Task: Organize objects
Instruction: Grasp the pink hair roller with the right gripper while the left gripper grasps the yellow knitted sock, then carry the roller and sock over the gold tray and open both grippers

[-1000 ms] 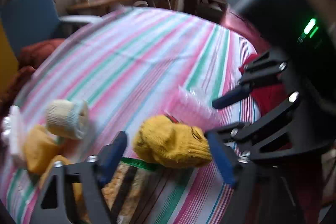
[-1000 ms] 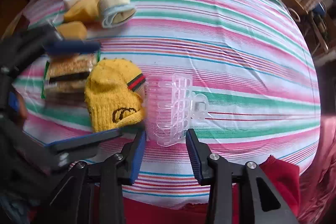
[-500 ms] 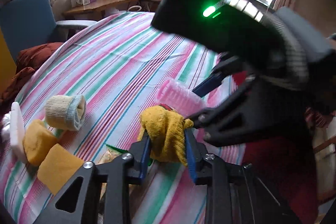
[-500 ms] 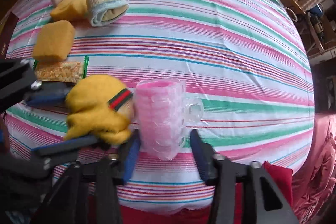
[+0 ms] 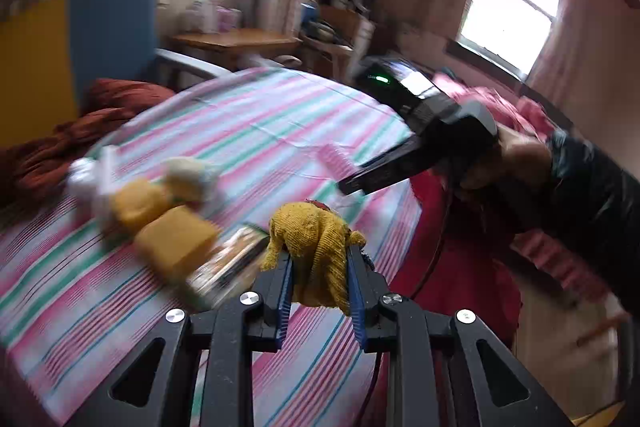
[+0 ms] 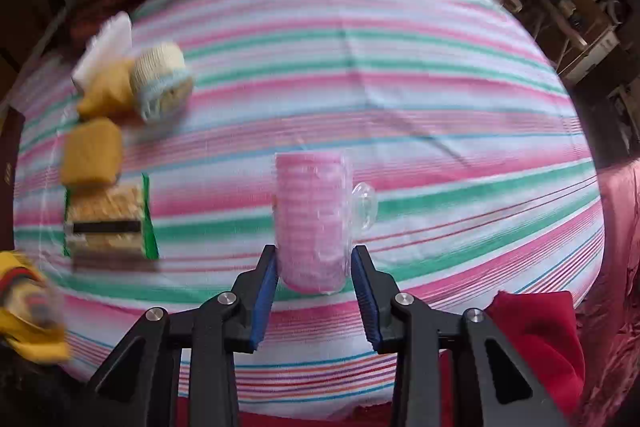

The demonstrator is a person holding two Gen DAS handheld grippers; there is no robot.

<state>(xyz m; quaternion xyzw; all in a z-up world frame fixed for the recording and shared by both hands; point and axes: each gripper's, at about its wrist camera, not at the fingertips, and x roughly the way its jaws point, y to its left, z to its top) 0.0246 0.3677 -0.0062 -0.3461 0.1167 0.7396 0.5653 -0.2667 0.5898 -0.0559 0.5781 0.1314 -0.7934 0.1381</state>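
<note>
A yellow knit cap (image 5: 316, 239) with a red and green band hangs above the striped tablecloth (image 5: 248, 123). My left gripper (image 5: 320, 267) has its jaws closing, and the pads press on the cap from both sides. The cap also shows at the lower left edge of the right wrist view (image 6: 24, 315). My right gripper (image 6: 314, 279) has its jaws closing on a clear hair claw clip (image 6: 310, 219), which looks pink and is held by its lower end. From the left wrist view the clip (image 5: 336, 157) sits above the cloth.
On the left of the table lie two yellow blocks (image 6: 92, 153), a rolled cream sock (image 6: 162, 87), a white piece (image 6: 106, 47) and a green-edged snack packet (image 6: 108, 223). A red cloth (image 6: 532, 331) hangs at the near right edge. A blue chair (image 5: 112, 27) stands beyond.
The left gripper closed on the yellow cap and lifted it off the cloth, away to the left. The right gripper tightened on the clear clip and raised it.
</note>
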